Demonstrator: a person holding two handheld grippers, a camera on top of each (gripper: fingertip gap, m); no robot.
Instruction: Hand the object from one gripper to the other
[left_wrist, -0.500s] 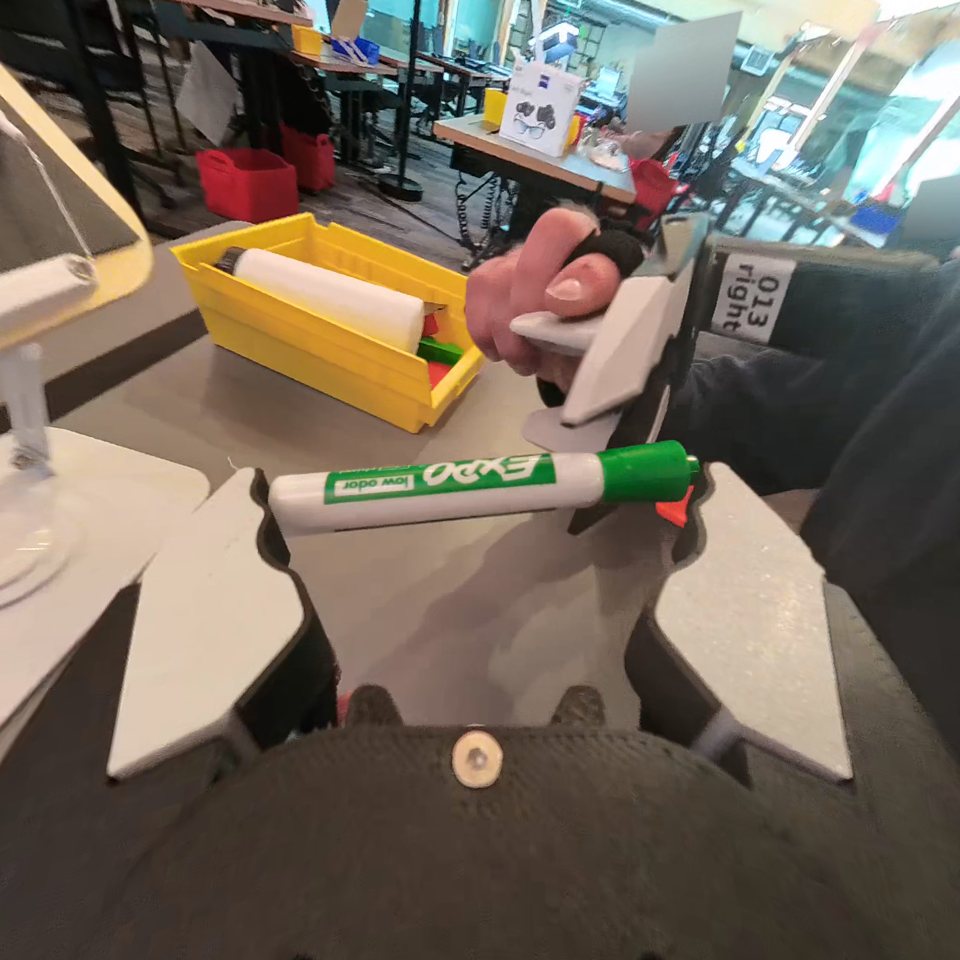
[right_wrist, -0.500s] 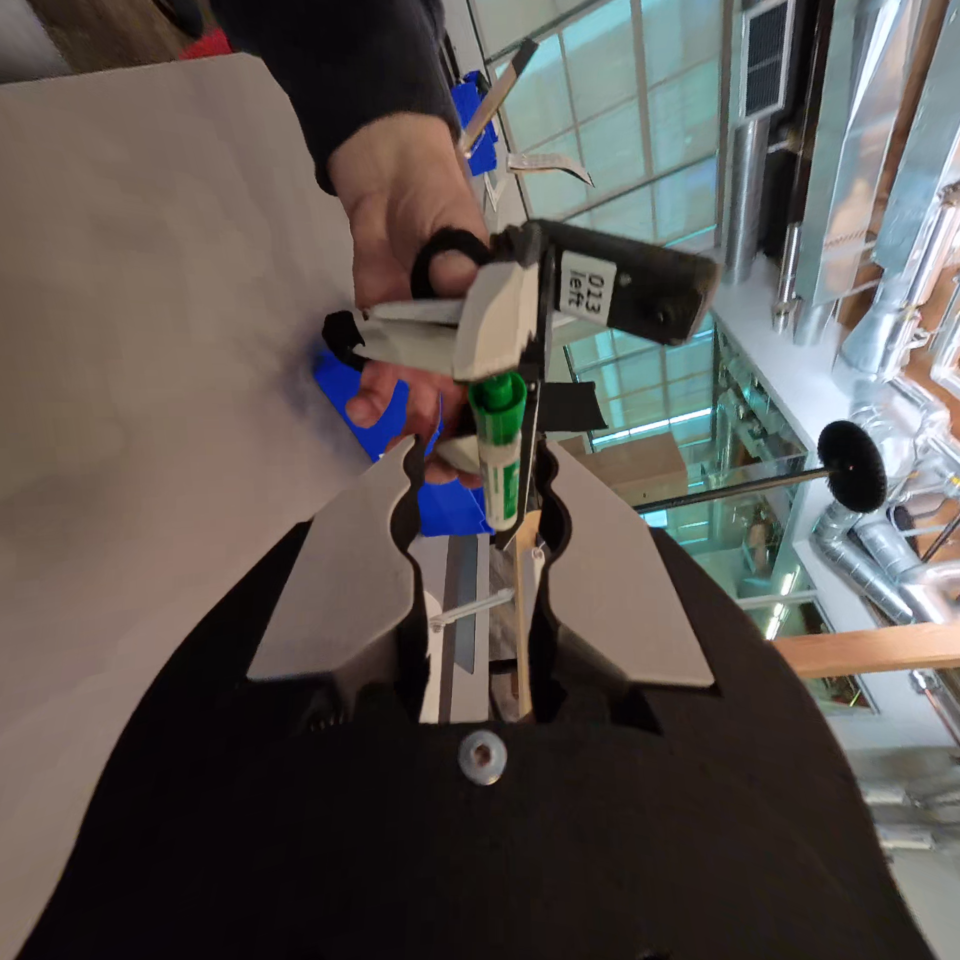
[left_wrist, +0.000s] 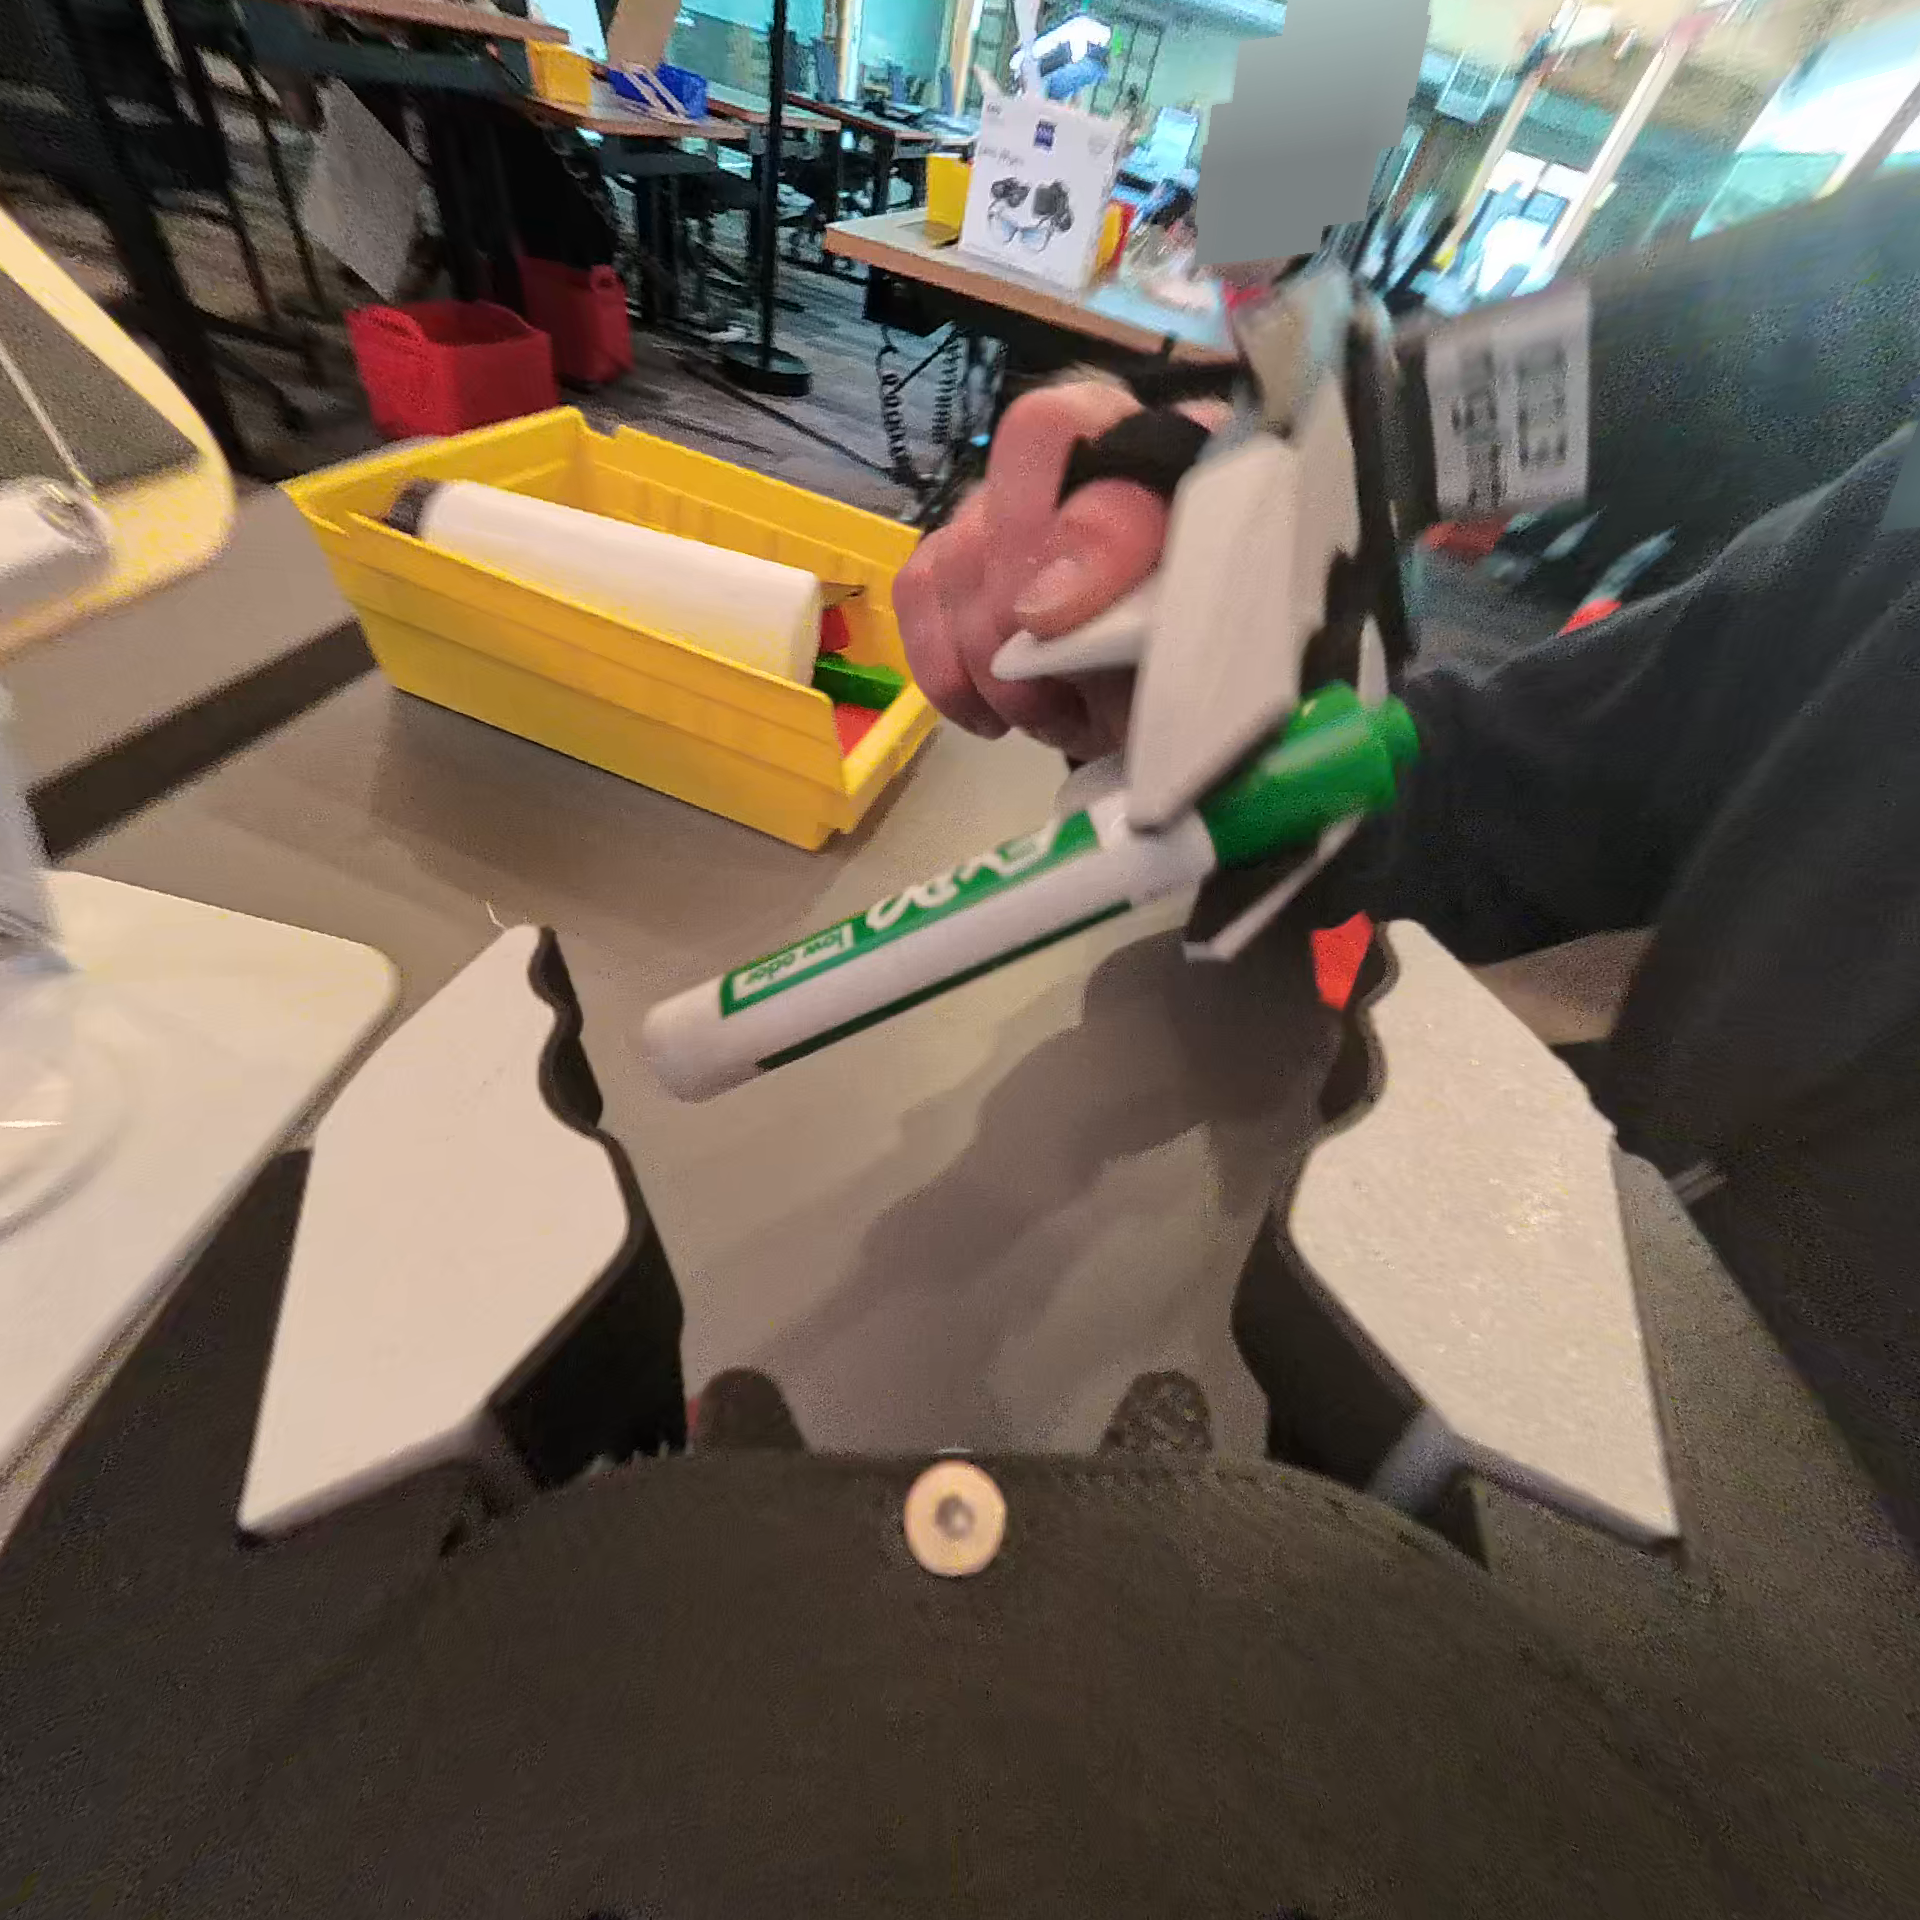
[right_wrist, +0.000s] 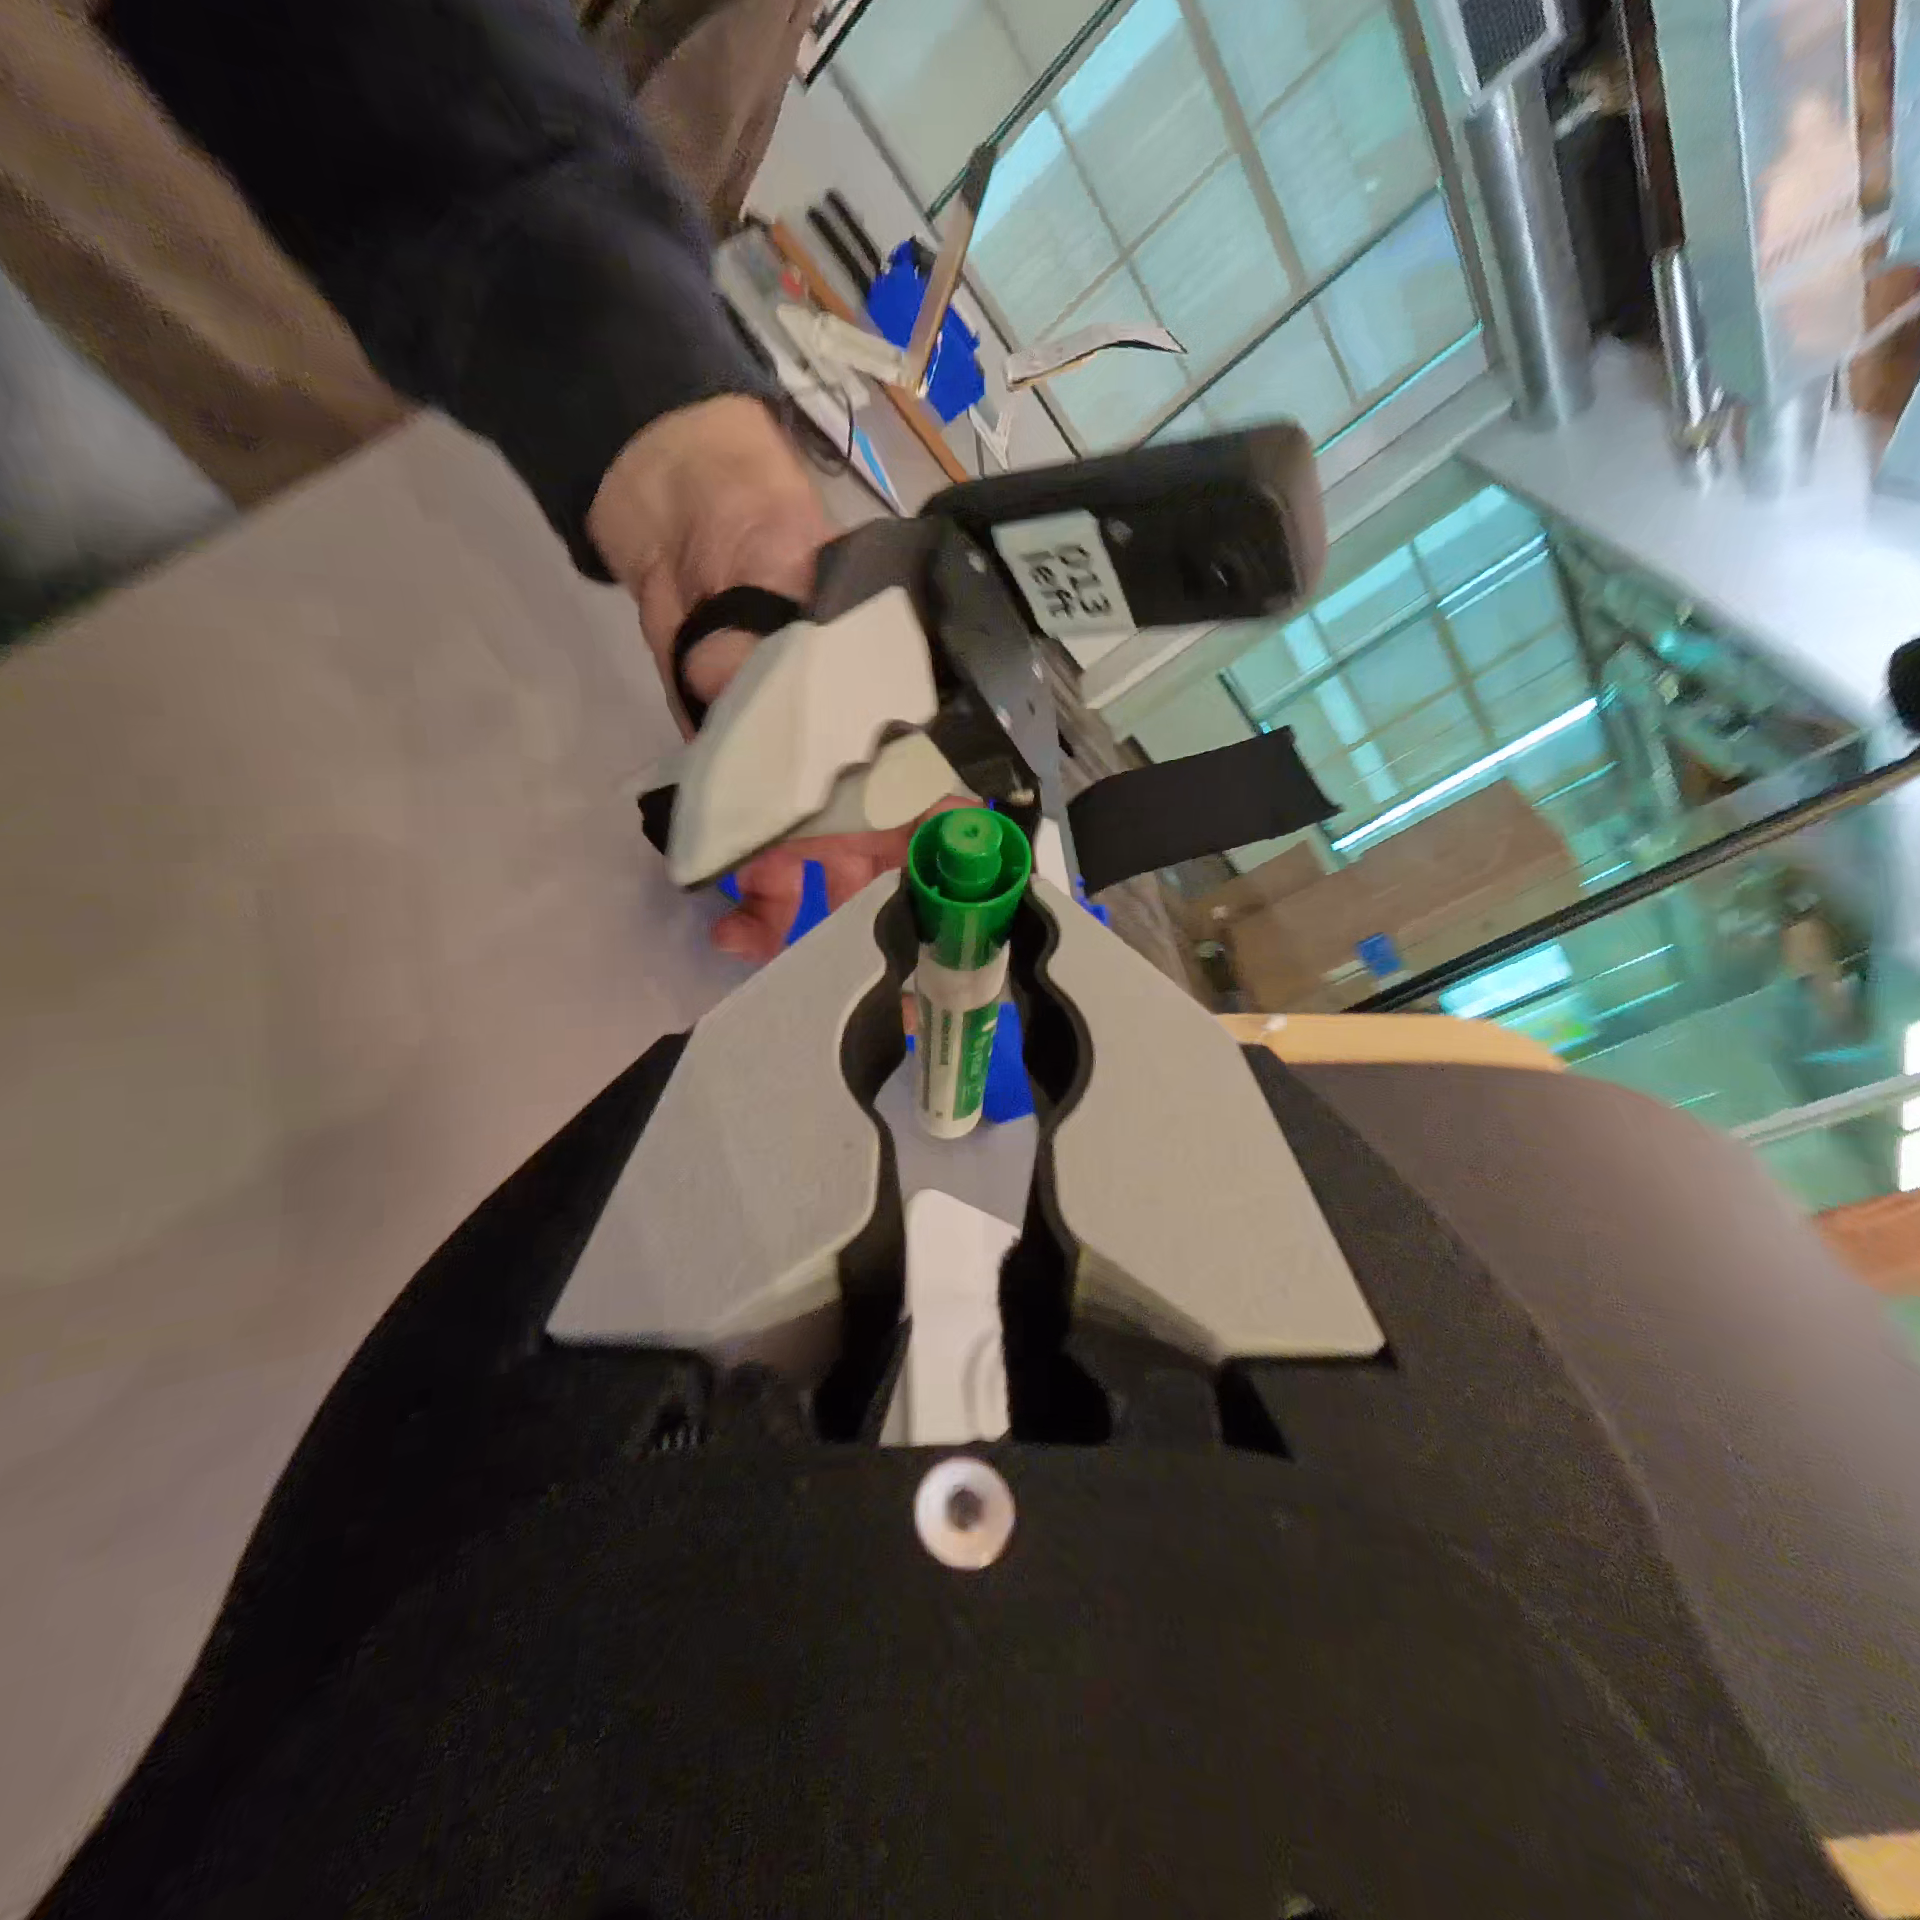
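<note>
On the tabletop (left_wrist: 499, 831), going left to right in the left wrist view: a white stand base (left_wrist: 177, 1039) sits at the left edge, blurred, with a clear stem rising from it. Beyond it, toward the far edge, a yellow bin (left_wrist: 623, 686) holds a white roll (left_wrist: 613, 571) lying lengthwise, with green and red pieces at its right end that are too hidden to identify.

In front, the left gripper (left_wrist: 961, 987) is spread wide, its two grey fingers (left_wrist: 436, 1226) well apart and nothing between them but bare tabletop.

Right of the bin, a hand (left_wrist: 1018, 582) holds the right gripper (left_wrist: 1226, 821), which pinches the marker (left_wrist: 935, 935) near the joint of white barrel and green cap. The marker hangs above the tabletop, clear of the left gripper's fingers, tilted with the white end down toward the left and the green cap up toward the right. A dark sleeve (left_wrist: 1714, 727) fills the right edge.

In the right wrist view, the tabletop (right_wrist: 260, 935) lies at the left. A hand (right_wrist: 707, 540) in a dark sleeve holds the left gripper (right_wrist: 790, 769) just beyond the marker's cap, not touching it. The right gripper (right_wrist: 961, 935) is clamped on the marker (right_wrist: 961, 977) at the fingertips, green cap pointing away from the camera, white barrel running back between the fingers. Windows and pipes fill the right side.
</note>
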